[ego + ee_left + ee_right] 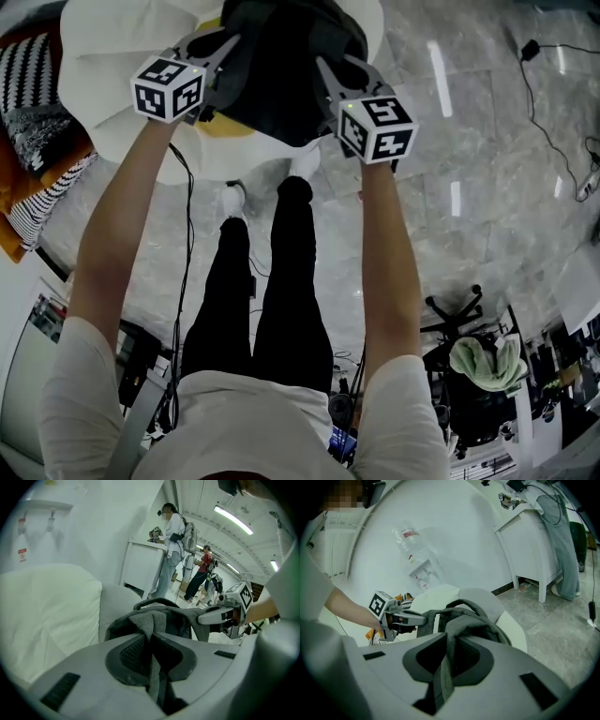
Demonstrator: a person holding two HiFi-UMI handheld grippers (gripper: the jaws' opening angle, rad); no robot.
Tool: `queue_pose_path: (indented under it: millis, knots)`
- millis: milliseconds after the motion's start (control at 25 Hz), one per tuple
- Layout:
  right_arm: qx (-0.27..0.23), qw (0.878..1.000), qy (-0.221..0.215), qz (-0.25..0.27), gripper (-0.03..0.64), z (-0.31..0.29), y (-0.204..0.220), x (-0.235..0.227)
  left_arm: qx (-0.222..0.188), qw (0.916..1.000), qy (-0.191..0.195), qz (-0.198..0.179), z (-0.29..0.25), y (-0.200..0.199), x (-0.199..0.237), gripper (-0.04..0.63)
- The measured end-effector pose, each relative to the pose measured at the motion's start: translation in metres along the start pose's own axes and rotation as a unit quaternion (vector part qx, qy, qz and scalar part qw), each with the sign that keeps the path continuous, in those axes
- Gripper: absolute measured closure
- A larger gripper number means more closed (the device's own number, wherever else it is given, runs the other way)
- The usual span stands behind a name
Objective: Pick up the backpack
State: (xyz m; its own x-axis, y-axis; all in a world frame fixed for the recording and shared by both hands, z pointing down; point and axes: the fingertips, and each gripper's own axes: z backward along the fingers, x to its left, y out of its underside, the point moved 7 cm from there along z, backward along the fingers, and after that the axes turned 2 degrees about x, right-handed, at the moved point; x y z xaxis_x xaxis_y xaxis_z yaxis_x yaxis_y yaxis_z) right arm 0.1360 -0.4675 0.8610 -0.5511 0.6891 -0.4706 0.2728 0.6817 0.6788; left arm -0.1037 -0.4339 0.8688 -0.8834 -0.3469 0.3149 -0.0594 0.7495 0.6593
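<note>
The dark grey backpack (281, 66) hangs between my two grippers, just above a white beanbag (103, 84). My left gripper (223, 49) is shut on a grey fabric strap of the backpack (159, 620); the strap runs down between its pads (136, 653). My right gripper (326, 70) pinches another strap on the bag's right side, the fabric (464, 620) squeezed between its pads (429, 660). The top carry handle (152, 603) arches free above the bag. Each gripper shows in the other's view: the right gripper (220, 615) and the left gripper (405, 618).
A black-and-white striped cushion (33, 103) lies left of the beanbag. My legs (272, 281) stand on the marble floor. An office chair with a green cloth (483, 366) is at the lower right, cables (553, 84) at the upper right. A white cabinet (143, 569) and two people (171, 541) are beyond.
</note>
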Motion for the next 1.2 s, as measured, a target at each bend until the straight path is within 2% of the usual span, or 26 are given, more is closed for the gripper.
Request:
queue_pose_path:
  millis: [400, 1200]
  knots:
    - [-0.010, 1.000, -0.008, -0.023, 0.572, 0.029, 0.005, 0.053, 0.001, 1.0000, 0.005, -0.007, 0.058, 0.012, -0.023, 0.555]
    - [-0.010, 0.999, -0.009, -0.046, 0.572, 0.081, 0.028, 0.158, -0.004, 0.9999, 0.010, 0.012, 0.164, 0.049, -0.065, 0.555]
